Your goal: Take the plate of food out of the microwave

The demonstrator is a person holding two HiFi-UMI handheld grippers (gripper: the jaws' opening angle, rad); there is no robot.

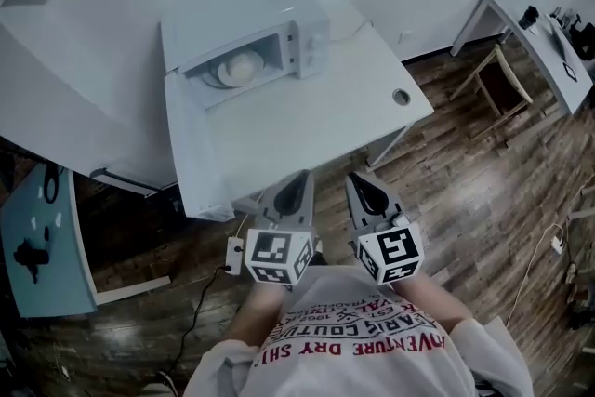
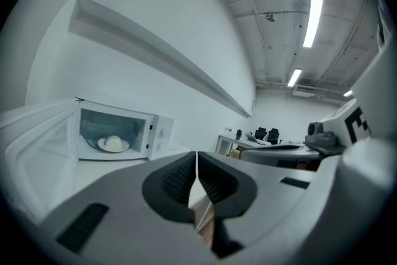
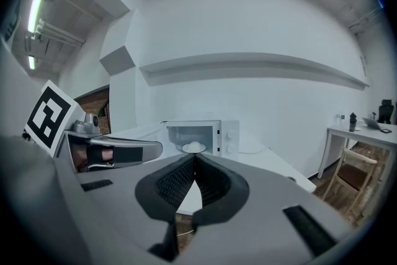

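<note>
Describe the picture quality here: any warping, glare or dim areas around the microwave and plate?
Head view: wide-angle warping curves the table edges; microwave and plate are small but sharp, the floor dim. Left gripper view: black circular surround, ceiling lights glare, left claw looms close. Right gripper view: same surround, even light, plate tiny.

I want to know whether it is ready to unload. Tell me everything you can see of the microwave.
The microwave is a white box standing at the back of a white table. Its door hangs wide open on the left. Two knobs sit right of the cavity, where a plate of pale round food rests.
</note>
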